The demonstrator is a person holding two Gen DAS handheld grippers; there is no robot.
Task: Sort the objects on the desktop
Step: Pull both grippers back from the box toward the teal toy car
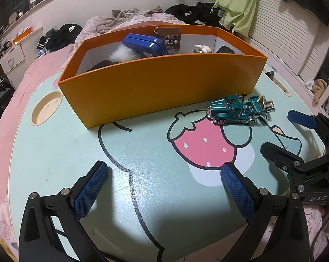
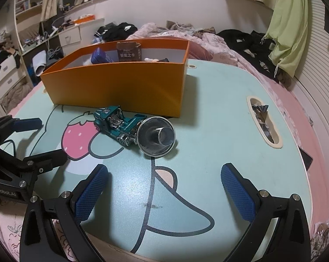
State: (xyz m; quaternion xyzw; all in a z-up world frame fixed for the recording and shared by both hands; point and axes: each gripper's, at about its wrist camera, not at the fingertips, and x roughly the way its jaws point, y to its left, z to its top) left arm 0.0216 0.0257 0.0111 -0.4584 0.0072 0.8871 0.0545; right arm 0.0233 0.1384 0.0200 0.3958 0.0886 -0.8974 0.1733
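Toy car [image 1: 238,110]: teal with chrome parts, on the table's strawberry print, just before the orange box [image 1: 160,91] — apart from both grippers.
Table [image 1: 55,152]: mint, cartoon-printed, a round recess at one edge.
Room: pink bedding, strewn clothes.
Left gripper [image 1: 164,185]: released, nothing between fingers.
Right gripper [image 2: 164,187]: released likewise.

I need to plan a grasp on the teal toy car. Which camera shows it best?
The left wrist view: the teal toy car appears side-on and unobstructed in front of the orange box. The right wrist view shows it end-on, its rear hidden by a shiny round object.
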